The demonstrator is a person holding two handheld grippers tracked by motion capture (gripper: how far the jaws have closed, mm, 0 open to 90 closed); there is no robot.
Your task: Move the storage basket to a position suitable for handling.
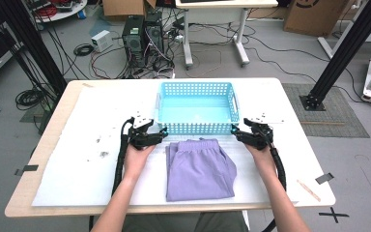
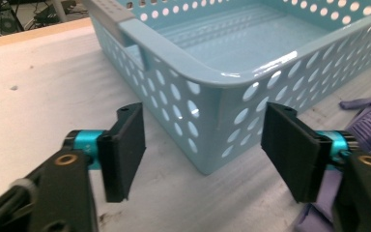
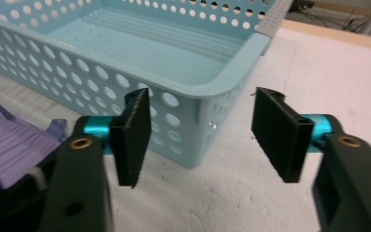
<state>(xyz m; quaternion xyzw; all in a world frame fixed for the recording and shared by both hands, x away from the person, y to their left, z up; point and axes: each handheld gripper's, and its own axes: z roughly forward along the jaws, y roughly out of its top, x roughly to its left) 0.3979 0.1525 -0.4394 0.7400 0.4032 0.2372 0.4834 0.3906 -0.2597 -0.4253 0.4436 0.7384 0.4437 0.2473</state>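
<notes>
At my edge of the table point(image 1: 77, 159), my forearms reach forward with a gripper in each hand, the folded purple shorts point(image 1: 199, 169) lying flat between them on the white sheet, long axis running from me toward the far side, waistband end nearest the basket. My left gripper point(image 1: 160, 134) hangs just beside the shorts' far left corner, its jaws wide apart and holding nothing; in the left gripper view they frame the near left corner of the pale blue basket point(image 2: 212, 77), with purple cloth at the lower right. My right gripper point(image 1: 237, 131) mirrors it at the far right corner, jaws equally wide and empty, bracketing the basket's near right corner point(image 3: 222, 82) in the right gripper view, the shorts point(image 3: 9, 140) off to its left. Both hands sit about equally near the garment, so I judge either could take its corner by turning inward and down. The empty basket point(image 1: 197, 126) stands just beyond the shorts, its near wall close to the waistband. Nothing lies between jaws and cloth. Past the table, computer towers point(image 1: 142, 38) and cables clutter the floor
</notes>
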